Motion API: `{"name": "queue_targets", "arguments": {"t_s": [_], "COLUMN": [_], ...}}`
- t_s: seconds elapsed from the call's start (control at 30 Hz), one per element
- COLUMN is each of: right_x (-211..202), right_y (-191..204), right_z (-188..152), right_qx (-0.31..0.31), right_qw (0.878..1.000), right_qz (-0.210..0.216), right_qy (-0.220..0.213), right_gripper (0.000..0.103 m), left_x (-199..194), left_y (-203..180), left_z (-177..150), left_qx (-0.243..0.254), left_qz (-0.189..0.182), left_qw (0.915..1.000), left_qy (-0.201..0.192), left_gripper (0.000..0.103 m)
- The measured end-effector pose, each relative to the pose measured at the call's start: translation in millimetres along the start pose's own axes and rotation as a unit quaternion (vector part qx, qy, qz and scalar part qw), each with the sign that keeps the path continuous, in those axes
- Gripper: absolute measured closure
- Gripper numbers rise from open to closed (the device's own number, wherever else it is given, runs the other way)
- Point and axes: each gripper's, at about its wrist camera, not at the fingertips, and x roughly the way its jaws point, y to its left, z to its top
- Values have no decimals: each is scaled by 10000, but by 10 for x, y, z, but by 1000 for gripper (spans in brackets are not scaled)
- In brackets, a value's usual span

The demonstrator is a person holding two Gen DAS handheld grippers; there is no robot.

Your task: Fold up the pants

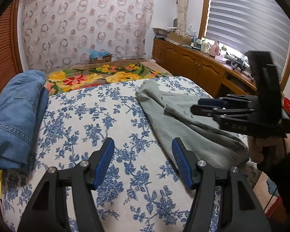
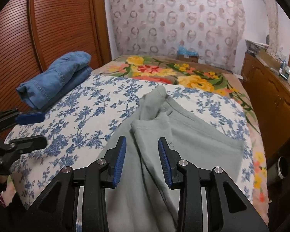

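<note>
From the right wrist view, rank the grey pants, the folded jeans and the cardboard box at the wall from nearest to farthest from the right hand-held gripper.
1. Grey pants: directly under and ahead of the right hand-held gripper, nothing gripped.
2. Folded jeans: far left, by the slatted door.
3. Cardboard box: at the far wall, beyond the flowered blanket.
</note>
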Motion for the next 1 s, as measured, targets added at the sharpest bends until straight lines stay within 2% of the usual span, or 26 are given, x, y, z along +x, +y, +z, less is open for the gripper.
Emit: {"name": "queue_targets", "arguments": {"t_s": [0.17,0.47,0.53,0.57,0.67,0.83,1.0], "right_x": [257,586,608,602,517,284,37], "right_y": [13,33,20,8,-62,-271,-616], "right_z": [75,157,158,159,173,250,314], "right_qx": [-44,-109,-88,-61,61,265,418], "right_qw": [9997,9983,9982,9983,9990,9995,9988], "right_qz": [84,64,95,118,194,130,-229], "right_qy": [235,561,588,570,401,61,-138], "right_gripper": [77,83,91,95,100,101,101], "left_x": [5,73,83,89,104,141,189], "left_y": [59,84,81,77,66,2,-64], "left_z": [-22,-76,-81,-84,-90,-113,-133], "left_qx": [-53,-86,-87,-88,-84,-25,10], "left_qz": [34,13,-1,-9,-25,-80,-131], "left_qw": [10000,9999,9999,9999,9998,9997,9996], "left_qy": [15,118,129,134,155,211,266], "left_gripper": [42,42,42,42,42,42,42]}}
